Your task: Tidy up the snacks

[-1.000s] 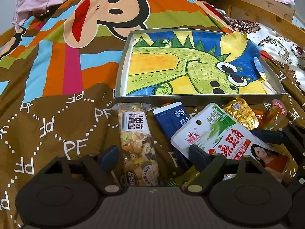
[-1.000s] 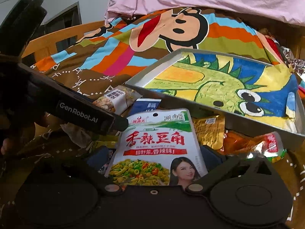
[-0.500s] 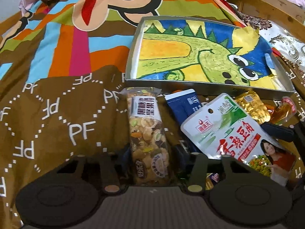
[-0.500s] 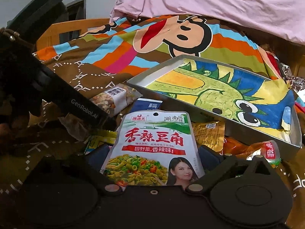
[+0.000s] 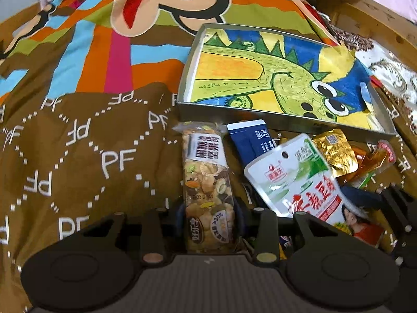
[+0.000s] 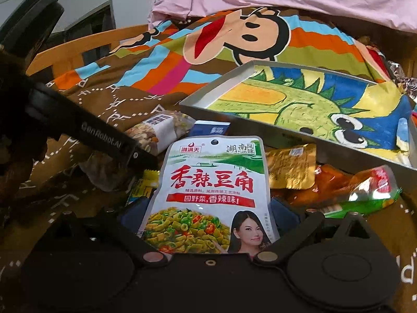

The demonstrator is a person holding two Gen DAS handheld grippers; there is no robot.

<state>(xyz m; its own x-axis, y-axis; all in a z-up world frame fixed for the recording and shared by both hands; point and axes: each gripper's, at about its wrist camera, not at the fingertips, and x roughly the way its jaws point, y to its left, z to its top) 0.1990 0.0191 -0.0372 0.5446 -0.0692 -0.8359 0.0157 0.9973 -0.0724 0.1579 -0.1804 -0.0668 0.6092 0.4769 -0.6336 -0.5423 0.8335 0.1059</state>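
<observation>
My left tongs [image 5: 209, 215] are closing on the nut bar [image 5: 206, 182], pads pressing both sides of its near end. The bar is a long clear crinkly wrapper, nuts and seeds showing through, white label band near the far end; it lies on the bed's brown printed quilt [image 5: 78, 156], just in front of the tray [image 5: 286, 120]. The tray is shallow, grey, rectangular, lined with a crayon dinosaur drawing. My right tongs [image 6: 208, 216] straddle the glossy white bean pouch [image 6: 212, 180], flat, with a hang hole at the top; I can't tell whether the pads press it, as the pouch hides them. Beside it are a blue sachet [image 5: 250, 140], half covered, a crumpled gold foil pack [image 6: 292, 167] and an orange-green wrapper [image 6: 365, 190], text unreadable. Small yellow packets under the pouch are mostly hidden. Both tongs tilt downward.
</observation>
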